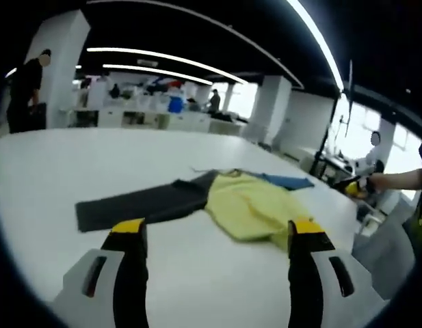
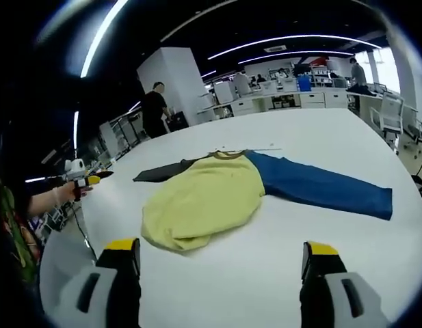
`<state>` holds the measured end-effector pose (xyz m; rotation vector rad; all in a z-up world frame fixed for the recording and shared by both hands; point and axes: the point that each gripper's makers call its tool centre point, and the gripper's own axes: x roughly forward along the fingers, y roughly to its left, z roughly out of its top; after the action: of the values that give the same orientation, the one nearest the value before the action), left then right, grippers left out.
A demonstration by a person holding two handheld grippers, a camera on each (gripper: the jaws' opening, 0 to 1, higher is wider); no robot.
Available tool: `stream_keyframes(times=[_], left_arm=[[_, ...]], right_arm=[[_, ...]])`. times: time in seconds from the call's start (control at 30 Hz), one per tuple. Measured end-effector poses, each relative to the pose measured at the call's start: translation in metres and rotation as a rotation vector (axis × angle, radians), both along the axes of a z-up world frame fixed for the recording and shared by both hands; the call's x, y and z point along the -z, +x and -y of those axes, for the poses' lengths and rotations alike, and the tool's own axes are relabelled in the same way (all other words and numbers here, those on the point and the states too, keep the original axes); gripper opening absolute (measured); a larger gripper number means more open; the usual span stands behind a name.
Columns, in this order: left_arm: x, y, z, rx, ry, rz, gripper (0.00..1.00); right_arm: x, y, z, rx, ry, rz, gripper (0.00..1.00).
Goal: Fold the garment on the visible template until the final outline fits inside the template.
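Shirt (image 2: 211, 195) lying flat mid desk (image 2: 279, 273), yellow body, dark sleeve (image 1: 139, 205) & blue sleeve (image 2: 320, 186) out sideways. Left gripper (image 1: 214, 236) & right gripper (image 2: 221, 253) both spread, holding nothing, short of shirt.

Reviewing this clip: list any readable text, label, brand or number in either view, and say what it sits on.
None can be read.
The garment has a yellow body, one blue sleeve and one dark sleeve, with no print showing.
The white table carries no visible markings.
Items on the distant desks are too small and blurred.
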<state>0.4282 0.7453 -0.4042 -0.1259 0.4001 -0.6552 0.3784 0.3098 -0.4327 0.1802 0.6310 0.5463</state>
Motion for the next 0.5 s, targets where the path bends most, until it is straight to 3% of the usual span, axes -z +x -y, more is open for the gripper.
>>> stream_keyframes(times=[0.17, 0.5], left_arm=[[0.004, -0.015, 0.027, 0.037, 0.005, -0.012, 0.78], [0.004, -0.018, 0.050, 0.064, 0.009, -0.014, 0.75]], right_arm=[[0.006, 0.000, -0.003, -0.020, 0.004, -0.007, 0.99], [0.020, 0.004, -0.020, -0.070, 0.030, -0.028, 0.96]])
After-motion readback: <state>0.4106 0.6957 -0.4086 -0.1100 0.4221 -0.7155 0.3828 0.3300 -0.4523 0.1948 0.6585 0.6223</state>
